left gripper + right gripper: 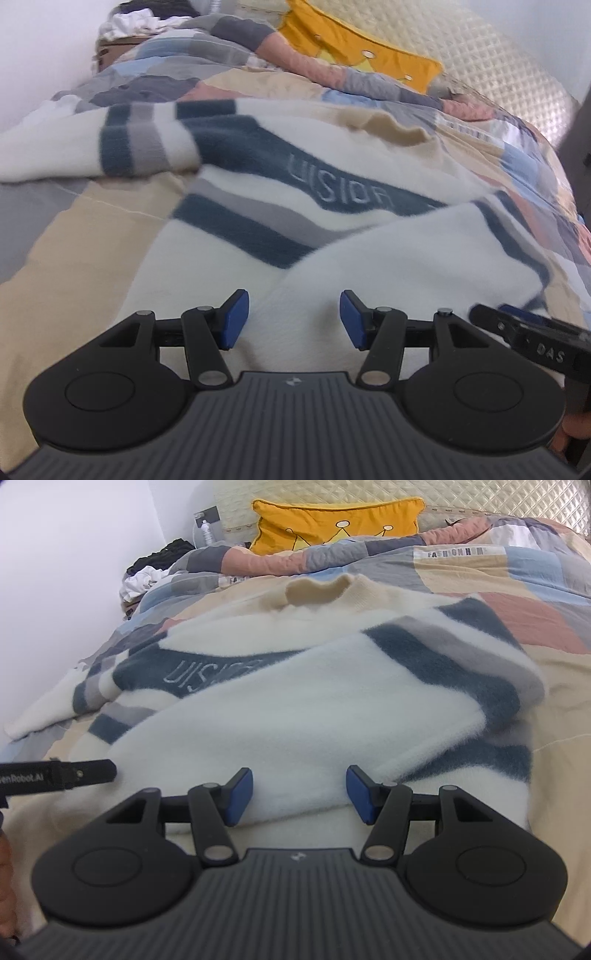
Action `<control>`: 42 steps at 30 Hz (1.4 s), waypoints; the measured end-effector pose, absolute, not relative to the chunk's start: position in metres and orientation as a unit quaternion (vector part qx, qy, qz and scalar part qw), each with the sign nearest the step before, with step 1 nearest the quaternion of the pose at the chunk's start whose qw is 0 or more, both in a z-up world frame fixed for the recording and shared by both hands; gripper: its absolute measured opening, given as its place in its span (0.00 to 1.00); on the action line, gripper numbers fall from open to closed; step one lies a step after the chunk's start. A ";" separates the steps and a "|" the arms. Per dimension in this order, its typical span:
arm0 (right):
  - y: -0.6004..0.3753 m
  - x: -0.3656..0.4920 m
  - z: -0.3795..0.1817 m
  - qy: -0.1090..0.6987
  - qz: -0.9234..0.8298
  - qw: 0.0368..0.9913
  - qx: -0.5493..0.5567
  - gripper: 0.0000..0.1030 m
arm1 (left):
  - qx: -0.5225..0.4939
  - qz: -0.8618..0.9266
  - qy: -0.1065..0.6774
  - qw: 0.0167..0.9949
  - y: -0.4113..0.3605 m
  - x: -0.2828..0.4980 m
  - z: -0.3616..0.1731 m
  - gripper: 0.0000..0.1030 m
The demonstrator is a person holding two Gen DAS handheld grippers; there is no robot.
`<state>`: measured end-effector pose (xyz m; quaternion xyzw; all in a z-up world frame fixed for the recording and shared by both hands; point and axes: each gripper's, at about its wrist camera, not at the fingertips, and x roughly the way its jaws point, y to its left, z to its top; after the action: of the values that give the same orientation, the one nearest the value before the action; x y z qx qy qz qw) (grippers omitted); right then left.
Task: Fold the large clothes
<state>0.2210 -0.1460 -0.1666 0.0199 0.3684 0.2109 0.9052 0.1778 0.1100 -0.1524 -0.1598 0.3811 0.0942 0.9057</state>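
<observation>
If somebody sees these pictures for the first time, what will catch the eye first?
The big white sweater with dark blue stripes, spread over the patchwork quilt, one sleeve folded across its front. Behind it, a yellow pillow leans at the headboard. Both grippers, left and right, hang open over its near edge.

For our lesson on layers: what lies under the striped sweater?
The sweater lies on a patchwork quilt, which shows all around it. One sleeve is folded across the front, hiding part of the lettering. What lies beneath the quilt cannot be seen.
</observation>
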 end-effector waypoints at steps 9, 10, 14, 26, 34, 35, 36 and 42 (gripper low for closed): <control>-0.152 0.217 -0.167 0.376 0.216 0.901 0.030 0.56 | -0.252 0.188 0.348 0.883 0.186 0.172 -0.106 0.59; -0.153 0.217 -0.167 0.377 0.216 0.900 0.034 0.56 | -0.265 0.205 0.345 0.877 0.199 0.171 -0.099 0.59; -0.155 0.217 -0.167 0.384 0.212 0.898 0.045 0.56 | -0.282 0.256 0.333 0.862 0.240 0.168 -0.079 0.59; -0.156 0.215 -0.168 0.388 0.206 0.897 0.043 0.56 | -0.452 0.343 0.315 0.761 0.364 0.133 -0.141 0.60; -0.153 0.216 -0.169 0.390 0.201 0.898 0.040 0.56 | -0.537 0.321 0.254 0.737 0.404 0.127 -0.176 0.65; -0.153 0.216 -0.169 0.391 0.200 0.897 0.042 0.56 | -0.544 0.318 0.245 0.737 0.407 0.128 -0.179 0.65; -0.153 0.217 -0.169 0.392 0.199 0.897 0.043 0.57 | -0.551 0.314 0.234 0.736 0.411 0.128 -0.182 0.65; -0.147 0.220 -0.170 0.394 0.197 0.897 0.035 0.59 | -0.599 0.296 0.171 0.724 0.438 0.132 -0.199 0.65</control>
<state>0.2201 -0.1467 -0.1700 0.0354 0.3942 0.1966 0.8970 0.1322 0.4379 -0.1990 -0.5990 0.1707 0.2957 0.7243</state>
